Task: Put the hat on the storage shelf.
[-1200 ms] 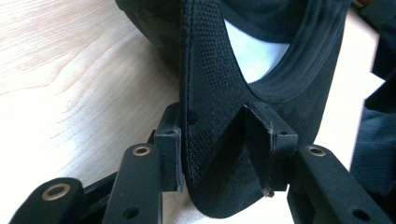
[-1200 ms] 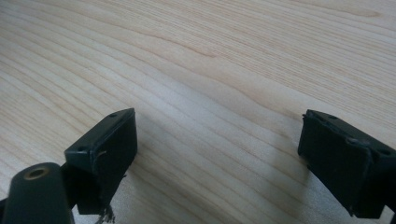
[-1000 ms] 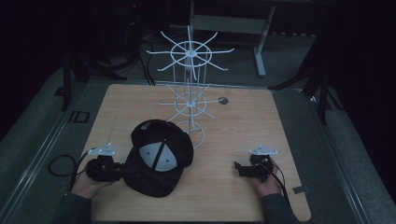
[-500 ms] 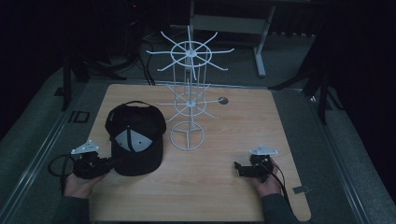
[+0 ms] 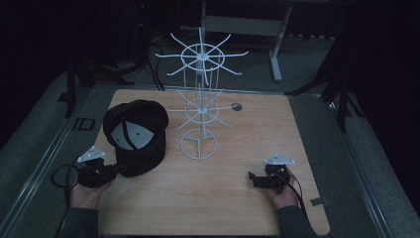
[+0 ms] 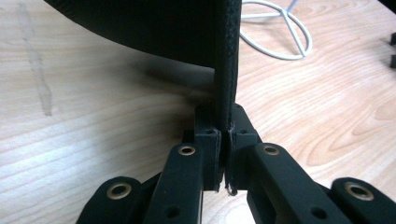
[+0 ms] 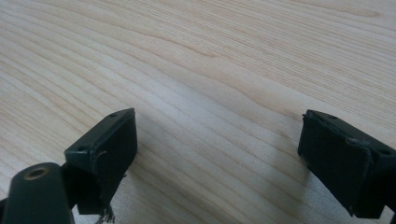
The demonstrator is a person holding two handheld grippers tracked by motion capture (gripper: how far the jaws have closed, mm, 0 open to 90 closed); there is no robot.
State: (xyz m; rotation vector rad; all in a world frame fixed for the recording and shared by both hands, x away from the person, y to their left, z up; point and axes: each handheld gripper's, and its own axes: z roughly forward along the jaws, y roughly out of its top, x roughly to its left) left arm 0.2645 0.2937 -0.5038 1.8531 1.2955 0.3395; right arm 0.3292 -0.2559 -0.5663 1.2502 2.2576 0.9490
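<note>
A black cap [image 5: 134,136] with a grey lining rests open side up on the left of the wooden table [image 5: 247,129]. My left gripper [image 5: 110,171] is shut on the edge of its brim [image 6: 229,65], which stands on end between the jaws in the left gripper view. At the front right, my right gripper [image 5: 253,179] rests low on the table, open, with bare wood between its fingers [image 7: 105,144]. A white wire display rack [image 5: 199,101] with two tiers of hooks stands at the table's middle.
The rack's round wire base [image 5: 198,145] sits just right of the cap; the same base [image 6: 275,32] appears past the brim in the left gripper view. A small dark round spot [image 5: 236,106] lies at the back of the table. Metal rails border the table on both sides.
My left gripper has drawn the cap leftward, away from the rack's base, and then slightly back toward the rack. The right gripper has stayed put.
</note>
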